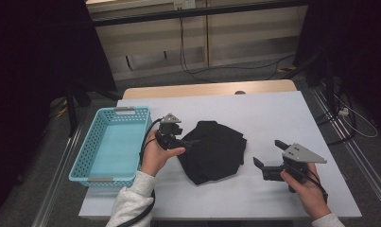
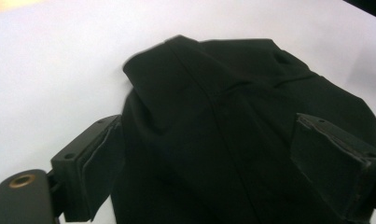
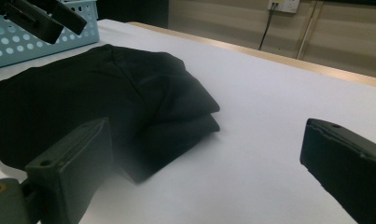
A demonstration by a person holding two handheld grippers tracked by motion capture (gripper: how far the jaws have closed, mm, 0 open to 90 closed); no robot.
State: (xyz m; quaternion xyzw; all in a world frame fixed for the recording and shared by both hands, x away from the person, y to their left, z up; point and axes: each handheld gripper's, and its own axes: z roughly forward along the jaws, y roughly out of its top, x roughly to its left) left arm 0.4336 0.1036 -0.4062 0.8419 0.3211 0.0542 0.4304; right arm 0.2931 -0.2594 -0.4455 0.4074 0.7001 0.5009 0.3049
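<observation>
Left tool (image 1: 190, 140) sits spread wide right at the near-left edge of the folded black cloth (image 1: 215, 150), wrist angled inward. Right tool (image 1: 267, 153) is spread too, well apart, on the white counter (image 1: 273, 113), basket (image 1: 113, 144) further left.
</observation>
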